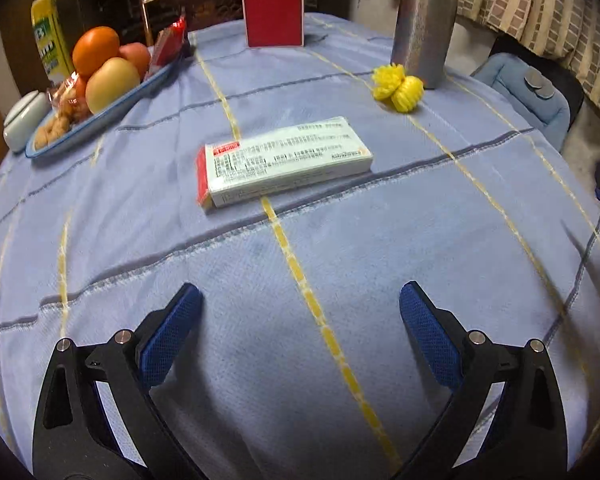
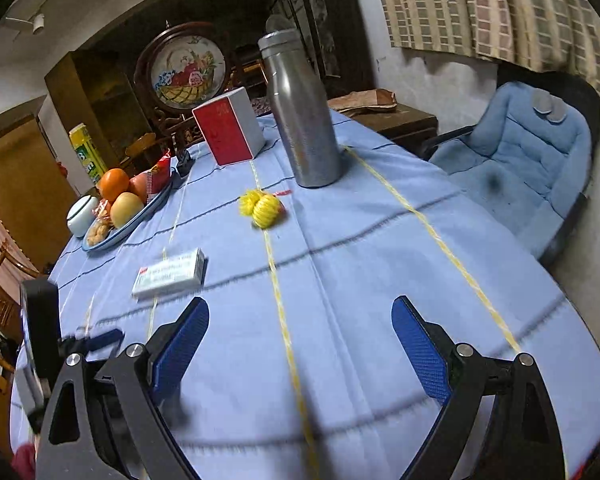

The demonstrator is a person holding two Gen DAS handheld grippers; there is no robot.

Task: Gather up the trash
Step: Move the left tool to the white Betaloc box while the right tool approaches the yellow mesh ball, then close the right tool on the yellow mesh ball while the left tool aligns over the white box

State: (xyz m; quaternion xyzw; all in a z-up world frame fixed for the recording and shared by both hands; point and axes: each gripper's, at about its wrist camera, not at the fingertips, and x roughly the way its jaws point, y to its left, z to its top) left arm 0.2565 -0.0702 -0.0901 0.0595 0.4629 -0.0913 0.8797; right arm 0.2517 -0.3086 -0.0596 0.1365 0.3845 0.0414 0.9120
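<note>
Approach is judged to be in hand: nothing is gripped. Left gripper [image 1: 300,300] and right gripper [image 2: 300,314] fingers are spread. The medicine box [image 1: 284,160] lies flat on the bench [image 1: 380,240], near the steel bottle [image 1: 424,20]; closure across its narrow sides is required next.

A lived-in home dining room. A table under a blue checked tablecloth [image 2: 340,280] fills the middle; at ten o'clock on it sits a fruit tray [image 2: 140,216] with an orange, apples and snacks. At two o'clock stands a blue cushioned armchair [image 2: 520,168] beneath patterned curtains [image 2: 500,8]. At eleven o'clock, dark wooden cabinets [image 2: 96,96] and a round embroidered flower screen [image 2: 188,74] stand against the far wall.
</note>
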